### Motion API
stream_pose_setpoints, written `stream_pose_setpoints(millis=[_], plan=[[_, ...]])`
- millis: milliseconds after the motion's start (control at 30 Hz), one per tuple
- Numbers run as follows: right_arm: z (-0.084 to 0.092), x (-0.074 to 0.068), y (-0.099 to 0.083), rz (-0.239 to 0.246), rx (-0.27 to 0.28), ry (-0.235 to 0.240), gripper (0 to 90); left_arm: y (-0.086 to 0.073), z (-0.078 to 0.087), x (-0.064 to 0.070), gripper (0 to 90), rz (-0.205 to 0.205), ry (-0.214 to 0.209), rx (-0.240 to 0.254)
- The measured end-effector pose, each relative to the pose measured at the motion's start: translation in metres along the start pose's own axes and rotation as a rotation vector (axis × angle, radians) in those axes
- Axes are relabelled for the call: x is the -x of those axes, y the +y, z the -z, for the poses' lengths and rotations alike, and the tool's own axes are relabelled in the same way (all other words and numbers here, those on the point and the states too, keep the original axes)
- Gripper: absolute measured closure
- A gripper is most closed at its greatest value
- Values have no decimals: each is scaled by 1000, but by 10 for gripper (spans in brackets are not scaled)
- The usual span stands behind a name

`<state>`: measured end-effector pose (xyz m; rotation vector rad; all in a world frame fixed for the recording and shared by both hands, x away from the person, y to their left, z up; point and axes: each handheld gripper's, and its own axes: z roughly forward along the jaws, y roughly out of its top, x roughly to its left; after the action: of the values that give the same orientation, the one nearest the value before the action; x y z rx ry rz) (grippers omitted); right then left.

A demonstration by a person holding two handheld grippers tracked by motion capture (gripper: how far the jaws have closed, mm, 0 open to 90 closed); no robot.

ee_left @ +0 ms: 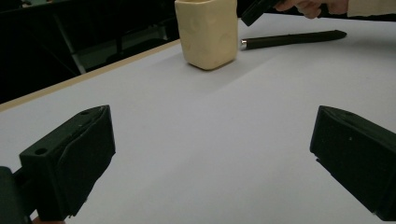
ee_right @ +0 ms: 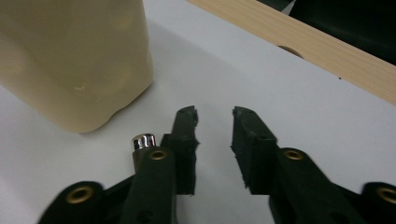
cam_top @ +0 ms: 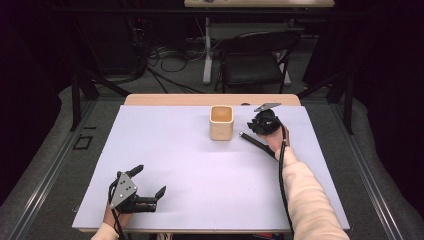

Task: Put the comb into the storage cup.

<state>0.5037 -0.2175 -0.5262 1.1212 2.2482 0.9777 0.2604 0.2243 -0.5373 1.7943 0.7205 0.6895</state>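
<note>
Two grippers, one cup, one black rod on the counter

Two grippers are working over one counter (cam_top: 190, 165) that is wearing a pale lavender sheet, with a strip of bare wood showing along its far edge. One cream cup (cam_top: 221, 122), square-sided with rounded corners, is standing upright near the far middle of the sheet, open end up. One slim black rod (cam_top: 257, 141) with a silver tip is lying flat on the sheet just to the right of the cup, its silver end pointing toward the cup without touching it.

The right gripper (cam_top: 264, 122) is hovering at the far right, just beside the cup and above the rod's silver end. In the right gripper view its jaws are standing a little apart, holding nothing, with the rod's silver tip (ee_right: 143, 142) peeking out beside the left-hand jaw and the cup's wall (ee_right: 74, 60) close by.

The left gripper (cam_top: 148, 186) is sitting low at the near left corner, well apart from the cup. In the left gripper view its jaws are spread wide with bare sheet between them, and one cup (ee_left: 208, 32) and one rod (ee_left: 292, 39) are showing far ahead.

One dark folding chair (cam_top: 255, 60) is standing on the floor beyond the counter.
</note>
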Motion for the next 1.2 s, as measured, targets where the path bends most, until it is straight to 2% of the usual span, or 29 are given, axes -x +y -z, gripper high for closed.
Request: stream_pose_setpoints(millis=[67,100,167,367,733,1200], plan=[[-1,-2,0,3,-3,0,797,0,0,0,1,-1,0,-1],[-5,-6,1,8,-8,5,883,0,0,0,1,0,0,-1],[-6,-7,1,15,-12,6,899,0,0,0,1,-2,-1,0],[-17,-16,2,47,-33,1,900,0,0,0,1,-2,-3,0],[-30,-24,-2,51,-74,-11,900,0,0,0,2,-3,-1,1],[-28,-33,-5,54,-96,36,900,0,0,0,2,-5,0,1]])
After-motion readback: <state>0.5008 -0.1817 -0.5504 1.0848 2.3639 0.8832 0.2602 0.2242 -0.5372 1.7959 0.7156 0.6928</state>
